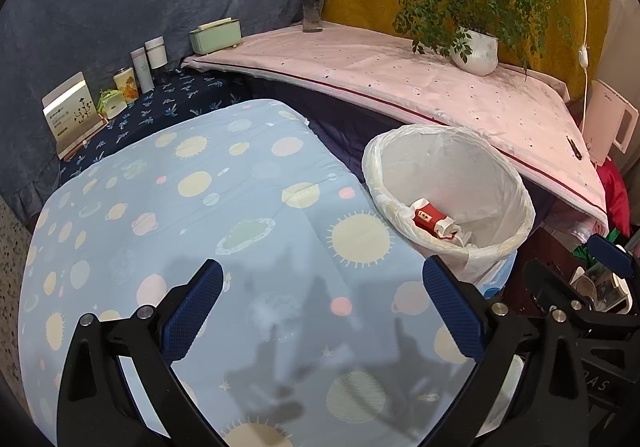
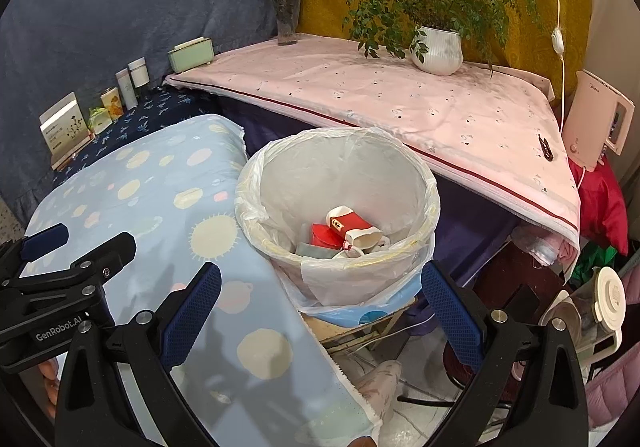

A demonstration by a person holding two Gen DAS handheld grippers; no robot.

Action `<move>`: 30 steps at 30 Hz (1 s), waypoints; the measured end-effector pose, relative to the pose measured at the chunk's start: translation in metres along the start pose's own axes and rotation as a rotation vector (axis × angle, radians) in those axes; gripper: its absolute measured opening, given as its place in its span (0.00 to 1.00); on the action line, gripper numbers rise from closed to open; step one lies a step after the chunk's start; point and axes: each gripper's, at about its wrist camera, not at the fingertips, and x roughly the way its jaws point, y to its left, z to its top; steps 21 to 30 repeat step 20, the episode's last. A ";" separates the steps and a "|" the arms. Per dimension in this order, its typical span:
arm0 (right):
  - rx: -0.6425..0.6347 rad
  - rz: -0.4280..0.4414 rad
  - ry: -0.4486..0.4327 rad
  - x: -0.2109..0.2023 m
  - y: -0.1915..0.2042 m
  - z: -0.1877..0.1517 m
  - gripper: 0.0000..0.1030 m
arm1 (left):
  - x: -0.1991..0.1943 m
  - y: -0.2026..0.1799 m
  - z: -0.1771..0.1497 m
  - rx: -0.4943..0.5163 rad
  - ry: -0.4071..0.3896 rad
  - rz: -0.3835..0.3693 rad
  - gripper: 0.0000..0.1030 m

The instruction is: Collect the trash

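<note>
We hold two black tongs with blue textured pads, and both are released and carry nothing: the left gripper [image 1: 322, 317] hovers with its jaws spread wide over the pale blue planet-print cloth [image 1: 200, 207], and the right gripper [image 2: 320, 317] hangs just as wide at the near edge of the bin [image 2: 416, 167], which we take as our landmark. The bin is a white bucket lined with a translucent plastic bag, standing just to the right of the blue cloth. The trash lies inside it: a crumpled red and white carton [image 2: 352, 229] on top of other red and grey scraps. We see no loose trash on the blue cloth, so we judge the collecting is at or near its end. To finish well, we would sweep both views slowly for leftovers and keep the open pads clear of the loose bag rim, which could snag and tip the bin. Behind the bin runs a table under a pink cloth [image 2: 360, 99], bearing a potted plant [image 2: 436, 49] and a vase of pink flowers [image 2: 287, 11]. Far left of the bin, boxes and bottles [image 1: 132, 83] line a dark blue cloth. Right of the bin sit a white appliance [image 2: 600, 123], a hanging cord, and floor clutter that crowds any reach there.
</note>
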 end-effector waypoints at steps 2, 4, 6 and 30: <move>0.001 0.001 0.000 0.000 0.001 0.000 0.94 | 0.001 0.000 0.000 0.002 0.000 0.002 0.93; 0.001 0.001 0.001 0.000 0.001 0.000 0.94 | 0.001 0.000 0.000 0.000 0.000 0.003 0.93; 0.000 0.001 0.000 0.000 0.000 0.000 0.94 | 0.000 0.000 -0.001 0.003 -0.004 0.003 0.93; 0.007 -0.008 0.004 0.002 -0.002 -0.001 0.94 | 0.004 0.007 0.000 -0.026 0.008 -0.013 0.93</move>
